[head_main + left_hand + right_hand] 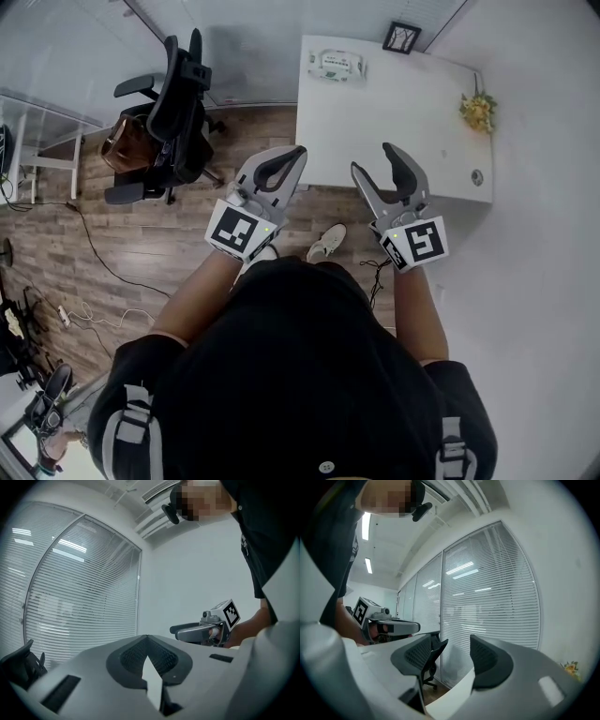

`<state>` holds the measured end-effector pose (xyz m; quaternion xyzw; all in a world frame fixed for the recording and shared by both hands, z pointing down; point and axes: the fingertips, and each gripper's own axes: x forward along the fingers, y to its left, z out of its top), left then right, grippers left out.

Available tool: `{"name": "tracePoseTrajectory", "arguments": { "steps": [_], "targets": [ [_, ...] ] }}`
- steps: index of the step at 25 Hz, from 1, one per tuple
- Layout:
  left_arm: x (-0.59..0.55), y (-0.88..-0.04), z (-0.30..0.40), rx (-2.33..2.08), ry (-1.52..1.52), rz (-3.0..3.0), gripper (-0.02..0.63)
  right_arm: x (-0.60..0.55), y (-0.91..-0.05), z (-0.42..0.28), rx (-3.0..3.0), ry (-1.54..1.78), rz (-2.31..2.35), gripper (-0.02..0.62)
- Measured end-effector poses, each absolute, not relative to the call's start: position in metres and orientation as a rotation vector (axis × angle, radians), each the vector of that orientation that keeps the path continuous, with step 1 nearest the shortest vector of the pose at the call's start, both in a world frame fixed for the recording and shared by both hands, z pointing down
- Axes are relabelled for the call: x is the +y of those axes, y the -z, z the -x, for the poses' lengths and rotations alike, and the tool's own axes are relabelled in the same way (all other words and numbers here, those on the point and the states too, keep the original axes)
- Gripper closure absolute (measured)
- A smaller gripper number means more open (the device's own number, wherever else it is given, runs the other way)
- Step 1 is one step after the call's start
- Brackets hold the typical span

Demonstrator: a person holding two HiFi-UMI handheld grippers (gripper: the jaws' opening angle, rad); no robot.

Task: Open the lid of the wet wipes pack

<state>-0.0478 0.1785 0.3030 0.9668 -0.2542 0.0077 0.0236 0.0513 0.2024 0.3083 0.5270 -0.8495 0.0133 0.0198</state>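
Head view first: you're standing at the near edge of the white table [394,141], both grippers held out over that edge and the wood floor [141,244]. The pack [336,65] lies at the far edge of the table, well apart from both grippers, and nothing touches it. A frame [401,37] stands near the far right corner and flowers [478,111] sit by the right edge. Your left gripper [298,153] has its tips pressed together, with an empty loop showing behind them. Your right gripper [373,159] has its jaws spread. A black chair [173,103] stands off to the left, and a shoe [328,242] shows below the grippers.

Over to the left gripper view: the left gripper [147,639] is clenched, tips meeting, and nothing is caught between them. Beyond it the right gripper [206,629] floats at the right, marker cube up. Blinds [79,597] fill the left side, with the chair [18,665] low in the corner.

Now the right gripper view: the right gripper [454,648] is released, a clear gap between the pads and nothing in it. Through that gap you see the chair [429,663] and a strip of the table [452,695]. The left gripper [384,623] shows at the left, the flowers [570,667] low at the right. The pack isn't visible in either gripper view.
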Motion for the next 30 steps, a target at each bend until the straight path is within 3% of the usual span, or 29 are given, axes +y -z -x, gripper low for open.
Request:
{"name": "tracePoseTrajectory", "arguments": {
  "steps": [15, 30],
  "targets": [
    [0.142, -0.317, -0.032, -0.961, -0.135, -2.956, 0.606, 0.153, -0.319, -0.13, -2.772, -0.097, -1.47, 0.353],
    [0.077, -0.342, -0.041, -0.951, -0.159, -2.938, 0.606, 0.081, -0.341, -0.131, -2.716, -0.126, -1.437, 0.353]
  ]
}}
